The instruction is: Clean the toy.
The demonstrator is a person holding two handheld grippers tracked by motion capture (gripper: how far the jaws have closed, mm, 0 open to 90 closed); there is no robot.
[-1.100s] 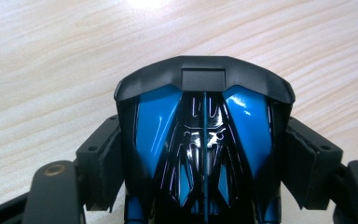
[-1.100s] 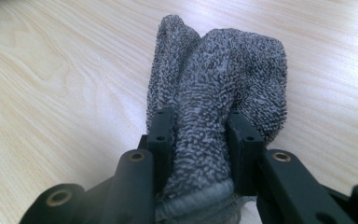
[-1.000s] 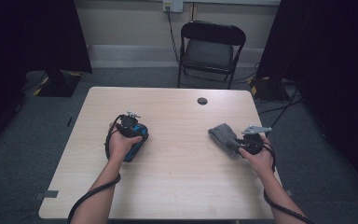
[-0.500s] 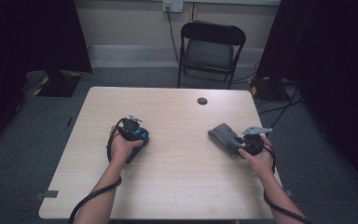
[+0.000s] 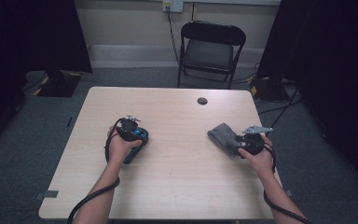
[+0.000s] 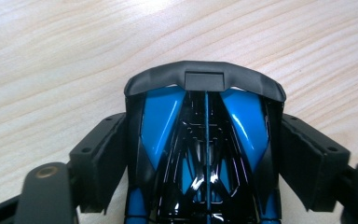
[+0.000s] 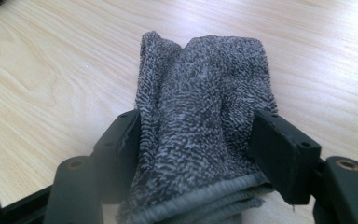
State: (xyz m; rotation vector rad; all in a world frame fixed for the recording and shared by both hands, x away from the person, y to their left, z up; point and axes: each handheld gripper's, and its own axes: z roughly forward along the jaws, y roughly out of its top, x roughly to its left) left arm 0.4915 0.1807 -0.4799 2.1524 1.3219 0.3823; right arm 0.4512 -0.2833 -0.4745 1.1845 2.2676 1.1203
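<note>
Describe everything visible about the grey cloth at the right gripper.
The grey cloth looks like looped terry towelling, mottled dark and light grey, folded into a thick bundle with a stitched hem at its near edge. It lies flat on the wooden table, right of centre, between the black jaws of the right gripper, which have just been opening; the left jaw touches it, the right stands at its edge.

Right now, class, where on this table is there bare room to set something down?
Free: the wide strip of table between the blue toy car and the grey towel; also the near edge between the forearms. Crowded: around each of those, and the small dark disc at the far edge.
</note>
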